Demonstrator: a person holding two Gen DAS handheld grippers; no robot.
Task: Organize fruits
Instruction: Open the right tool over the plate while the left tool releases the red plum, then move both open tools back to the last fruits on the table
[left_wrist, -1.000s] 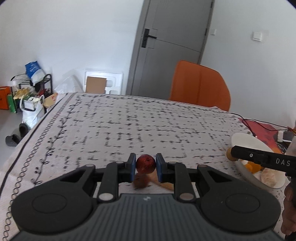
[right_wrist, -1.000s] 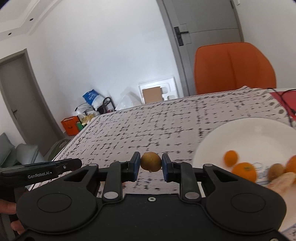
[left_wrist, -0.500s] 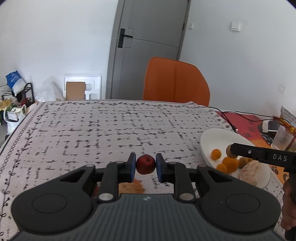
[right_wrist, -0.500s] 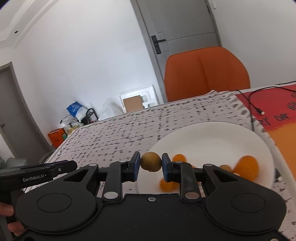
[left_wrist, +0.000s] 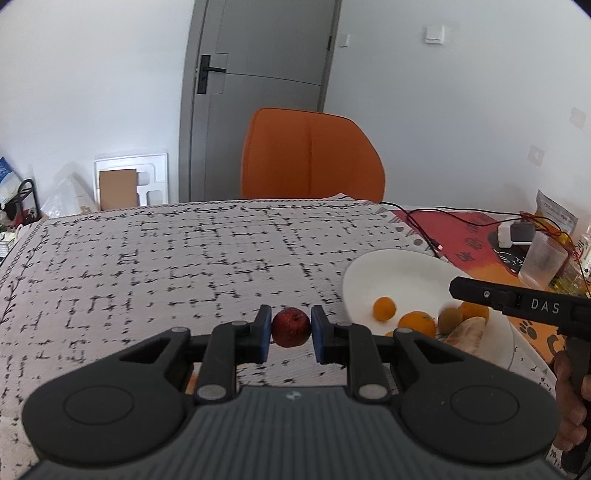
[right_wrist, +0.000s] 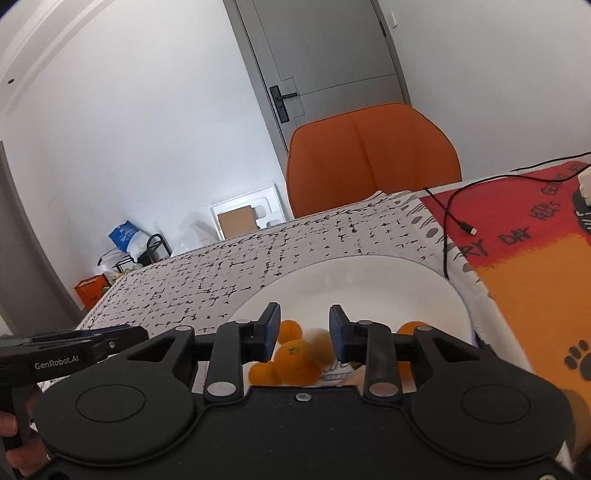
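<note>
The tabletop (left_wrist: 184, 266) wears a pale cloth printed with broken black lines; at its far right a red and orange mat (right_wrist: 535, 258) lies over it, with a black cable (right_wrist: 448, 221) trailing across. An orange chair (left_wrist: 312, 155) stands at the far edge, in front of a grey door (left_wrist: 258, 74) set in plain white walls. A white foam tray (left_wrist: 131, 181) holding cardboard leans against the wall by the door, and a small black rack (right_wrist: 147, 247) with bags stands on the floor to the left.

The left hand-held gripper (left_wrist: 288, 334) is clamped on a small dark red fruit (left_wrist: 291, 326), held above the cloth just left of the white plate (left_wrist: 399, 273). The right hand-held gripper (right_wrist: 303, 332) hangs over that plate with its jaws opening; a brownish fruit (right_wrist: 319, 345) shows between them only as a blur, not pressed by the pads. In the left view it reads as a brown fruit on the plate among several small oranges (left_wrist: 384, 308) and a pale peeled piece (left_wrist: 467, 332).

"DAS" is printed on the right tool's side, "GenRobot.AI" on the left one's. The mat carries dark lettering, of which "DAY" can be read, and a paw print. A clear cup (left_wrist: 543, 266) stands on it. The gripper bodies hide the near part of the plate, and a printed label under the oranges is too covered to read.
</note>
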